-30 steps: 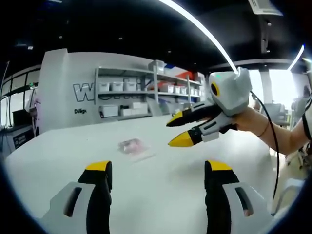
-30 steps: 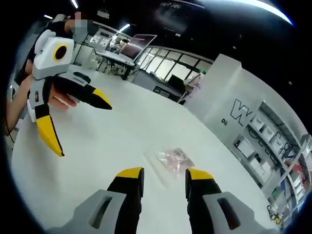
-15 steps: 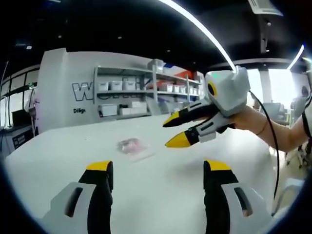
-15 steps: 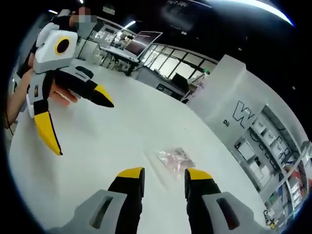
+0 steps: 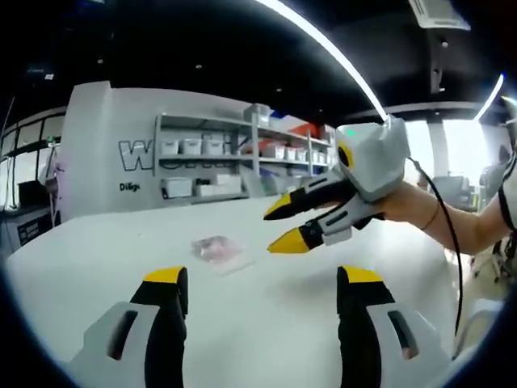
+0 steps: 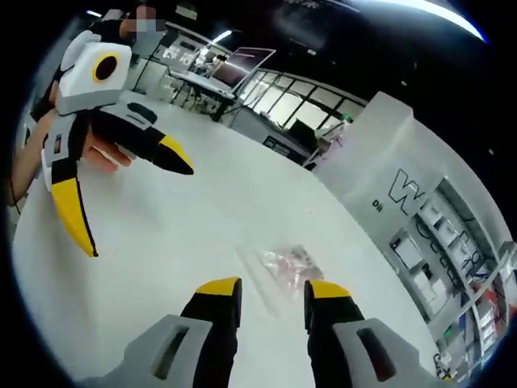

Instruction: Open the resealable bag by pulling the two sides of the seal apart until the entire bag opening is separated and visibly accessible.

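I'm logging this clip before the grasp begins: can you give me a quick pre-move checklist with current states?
1. Small clear resealable bag with pinkish contents lying flat on the white table: ok.
2. Left gripper open, nothing between its jaws: ok.
3. Right gripper open, nothing held: ok.
4. Either gripper touching the bag: not ok, both are apart from it.
5. Table around the bag free of other items: ok.
6. Which edge carries the seal, and whether it is shut: cannot tell, too small.
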Tool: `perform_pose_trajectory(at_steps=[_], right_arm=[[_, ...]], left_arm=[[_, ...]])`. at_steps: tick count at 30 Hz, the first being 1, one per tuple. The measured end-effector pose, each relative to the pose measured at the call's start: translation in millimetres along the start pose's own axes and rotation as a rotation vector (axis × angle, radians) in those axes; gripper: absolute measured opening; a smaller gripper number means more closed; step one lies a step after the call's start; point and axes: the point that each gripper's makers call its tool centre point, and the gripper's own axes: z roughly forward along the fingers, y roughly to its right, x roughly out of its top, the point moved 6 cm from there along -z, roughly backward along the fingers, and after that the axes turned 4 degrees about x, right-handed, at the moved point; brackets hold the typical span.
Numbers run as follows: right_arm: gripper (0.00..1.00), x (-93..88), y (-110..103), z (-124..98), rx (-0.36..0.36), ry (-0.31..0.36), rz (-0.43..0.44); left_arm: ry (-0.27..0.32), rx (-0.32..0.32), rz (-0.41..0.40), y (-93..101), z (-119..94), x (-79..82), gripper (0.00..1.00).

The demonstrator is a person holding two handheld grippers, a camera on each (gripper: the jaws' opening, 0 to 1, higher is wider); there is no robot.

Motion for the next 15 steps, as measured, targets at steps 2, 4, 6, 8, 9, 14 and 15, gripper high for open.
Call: perform_pose_trajectory(at_steps=[2, 4, 6, 8, 9, 14, 15], right_arm=[[0.28, -0.4, 0.0, 1.1, 0.003, -0.002, -0.002], [0.27, -0.5, 0.3, 2.1, 0.004, -0.003, -0.005], [0.27, -0.4, 0.5, 2.7, 0.005, -0.005, -0.01], [0.27, -0.2, 0.6, 3.4, 0.007, -0.007, -0.014], [0.27, 0.0, 0.8, 3.8, 0.007, -0.007, -0.015], [0.27, 1.1, 1.5, 6.6, 0.009, -0.005, -0.018], [0.27, 1.1, 1.5, 7.2, 0.011, -0.005, -0.017]], left_arm=[[0.005, 0.0, -0.001, -0.5, 0.8, 0.1, 0.75], [0.001, 0.003, -0.001, -1.7, 1.5, -0.7, 0.75], [-0.004, 0.008, 0.0, -3.3, 1.9, -1.4, 0.75], [-0.006, 0.01, 0.002, -4.4, 1.7, -1.6, 0.75], [-0.006, 0.01, 0.001, -4.7, 1.6, -1.5, 0.75], [0.004, 0.009, 0.0, -5.5, 2.1, 0.0, 0.75], [0.004, 0.009, 0.0, -5.9, 2.0, 0.1, 0.75]])
